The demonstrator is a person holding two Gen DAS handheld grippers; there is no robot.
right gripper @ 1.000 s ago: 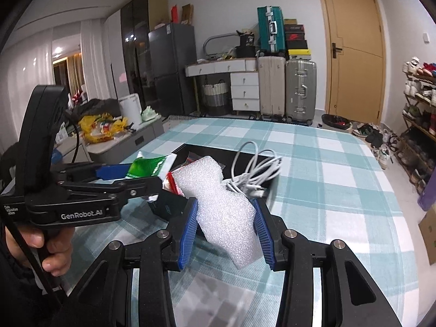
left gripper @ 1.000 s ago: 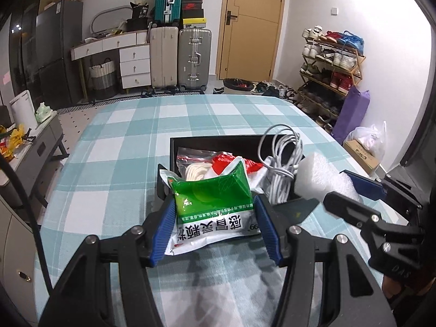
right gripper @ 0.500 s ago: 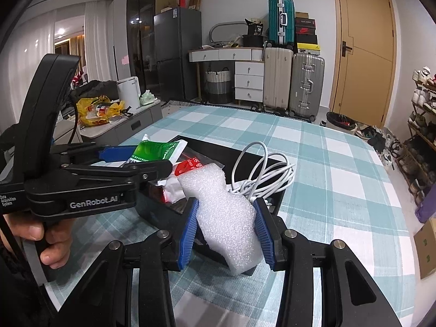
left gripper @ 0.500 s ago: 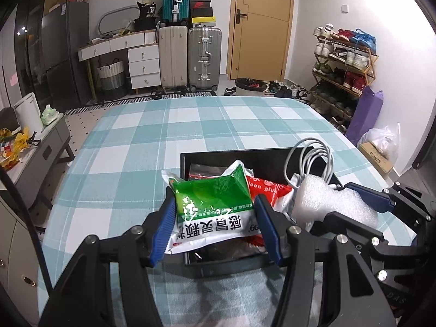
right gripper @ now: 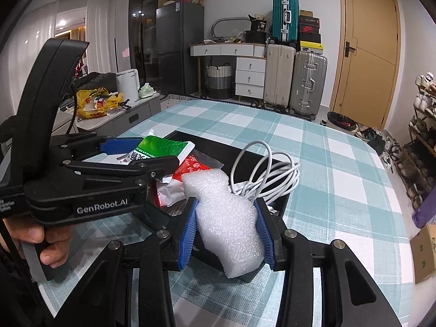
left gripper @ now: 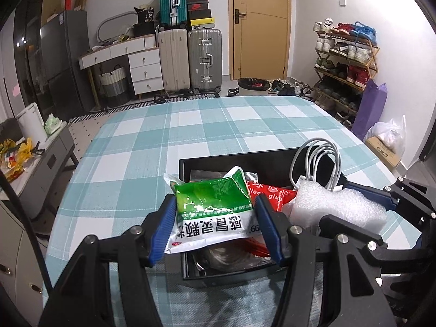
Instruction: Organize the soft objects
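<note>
My left gripper (left gripper: 214, 219) is shut on a green and white sachet pack (left gripper: 212, 207) and holds it over the near left part of a black box (left gripper: 245, 160). My right gripper (right gripper: 226, 223) is shut on a white foam piece (right gripper: 226, 218) and holds it over the box's near edge (right gripper: 280, 204). In the left wrist view the foam piece (left gripper: 335, 204) sits at the right, beside the sachet. The box holds a red packet (left gripper: 269, 193), a coiled white cable (left gripper: 318, 160) and clear plastic bags.
The box stands on a table with a teal and white checked cloth (left gripper: 218, 120). Suitcases (left gripper: 188, 60), drawers, a door and a shoe rack (left gripper: 346, 60) stand beyond the far edge. A low grey cabinet (right gripper: 114, 114) stands left of the table.
Both grippers have risen and drawn back slightly, carrying the sachet and the foam higher over the box. The box now shows further below them.
</note>
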